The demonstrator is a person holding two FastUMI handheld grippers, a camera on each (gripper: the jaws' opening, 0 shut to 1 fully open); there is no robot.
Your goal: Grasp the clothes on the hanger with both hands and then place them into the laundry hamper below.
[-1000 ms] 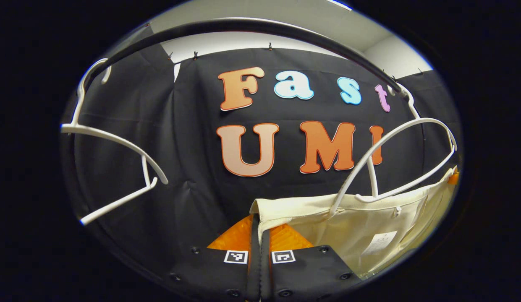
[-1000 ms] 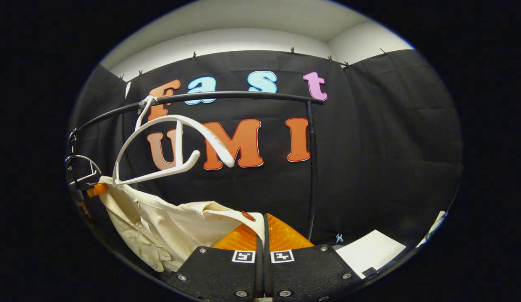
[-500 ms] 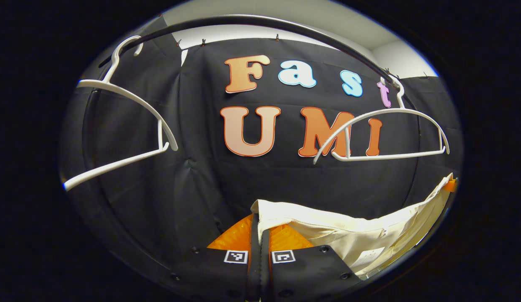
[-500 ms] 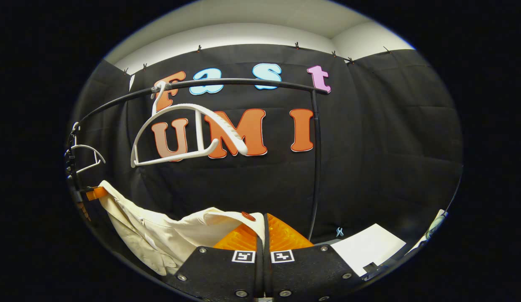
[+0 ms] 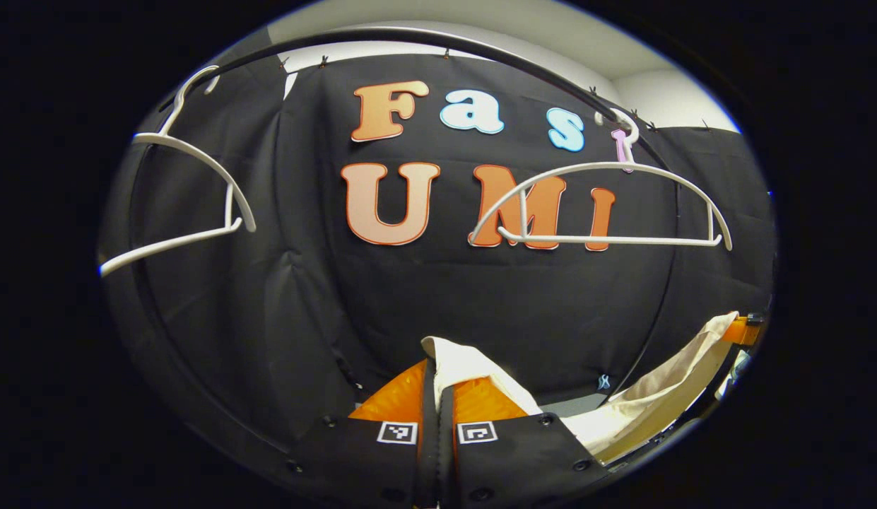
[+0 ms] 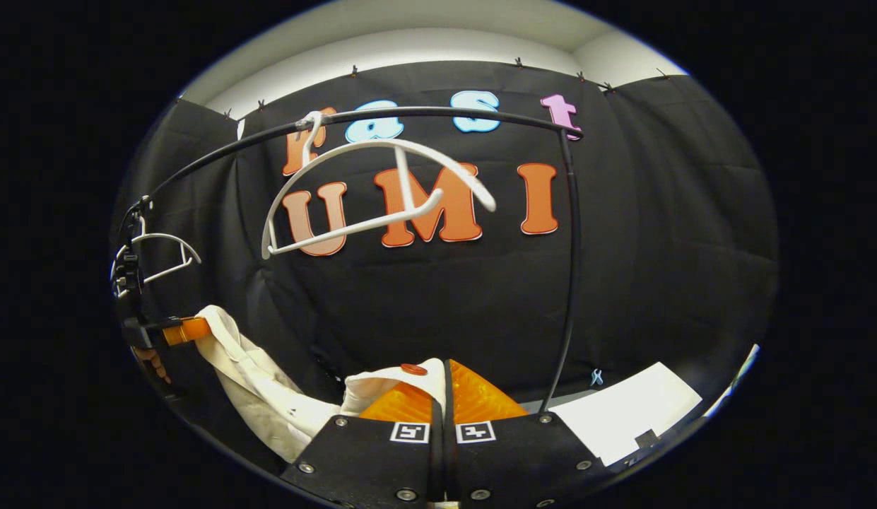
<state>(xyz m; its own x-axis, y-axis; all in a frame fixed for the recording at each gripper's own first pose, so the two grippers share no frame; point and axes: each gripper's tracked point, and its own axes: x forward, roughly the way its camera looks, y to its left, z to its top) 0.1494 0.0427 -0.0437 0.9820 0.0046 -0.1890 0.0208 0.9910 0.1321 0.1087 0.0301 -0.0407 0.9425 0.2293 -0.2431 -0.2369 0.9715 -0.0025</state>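
Below the black rail point(image 5: 424, 39), a cream garment point(image 5: 643, 403) is stretched between the two claws, clear of both hangers. In the left gripper view, the left claw point(image 5: 438, 385) is seen closed, its fingers pressed together on one corner of the cloth, which rises as a small fold just above the tips and runs away to the lower right. At the far right edge the cloth ends at the right claw point(image 5: 740, 329), seen small and distant. Above, a white hanger point(image 5: 601, 205) hangs bare from the rail, and a second white hanger point(image 5: 184, 205) hangs tilted at the left. In the right gripper view, the right claw point(image 6: 444, 385) is likewise closed on the garment point(image 6: 261, 389), a fold bearing a reddish button point(image 6: 413, 369) lying against the fingertips. The cloth sags leftward and climbs to the left claw point(image 6: 180, 331), beside which part of a hand point(image 6: 155, 362) is visible. The nearer bare hanger point(image 6: 374, 191) hangs tilted from the rail point(image 6: 438, 113); the far hanger point(image 6: 155, 254) is at the left end. A white sheet point(image 6: 622, 417) lies at lower right.
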